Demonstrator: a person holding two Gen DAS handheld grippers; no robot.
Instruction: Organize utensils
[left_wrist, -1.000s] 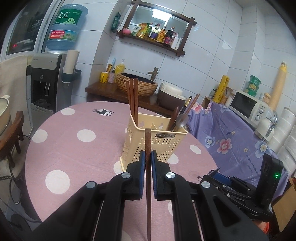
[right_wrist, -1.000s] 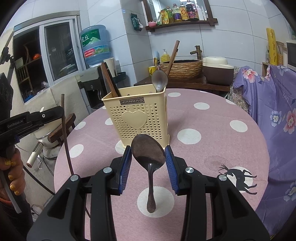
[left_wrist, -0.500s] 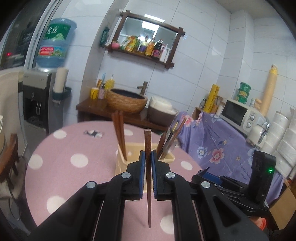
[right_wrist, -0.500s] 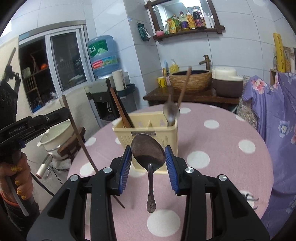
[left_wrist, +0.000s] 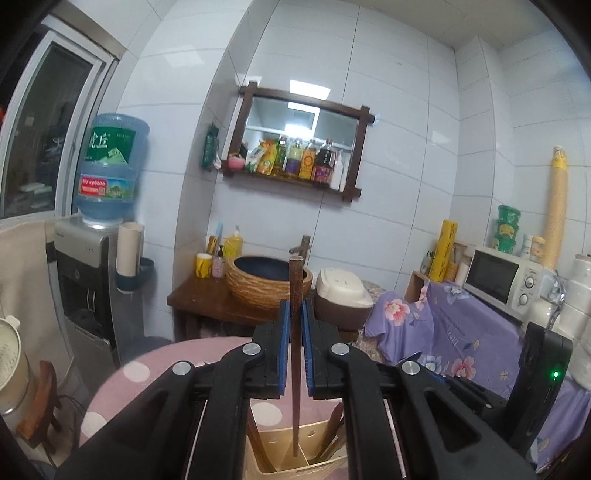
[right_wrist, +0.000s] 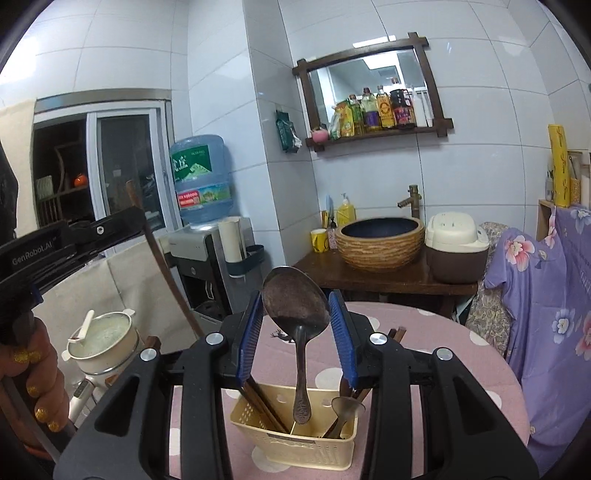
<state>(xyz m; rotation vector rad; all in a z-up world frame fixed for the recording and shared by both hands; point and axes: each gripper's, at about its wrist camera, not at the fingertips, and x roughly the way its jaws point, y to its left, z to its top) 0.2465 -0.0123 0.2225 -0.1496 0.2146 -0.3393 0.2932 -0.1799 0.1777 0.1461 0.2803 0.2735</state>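
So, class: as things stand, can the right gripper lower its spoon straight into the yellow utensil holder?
Probably yes. The right gripper holds the spoon bowl-up, handle hanging just above the holder. Chopsticks lean at the left and another spoon at the right, with a gap between.

The tablecloth (right_wrist: 424, 332) is coloured pink with white polka dots and a dark deer motif. The utensil holder (right_wrist: 295, 439) is seen in cream yellow, perforated. Blue pads (right_wrist: 341, 341) are set on black gripper bodies. The chopstick (left_wrist: 295, 332) is dark brown. A purple floral cloth (left_wrist: 443, 332) is draped beside a white microwave (left_wrist: 506, 277). White tiles are shown on the wall (left_wrist: 406, 110).
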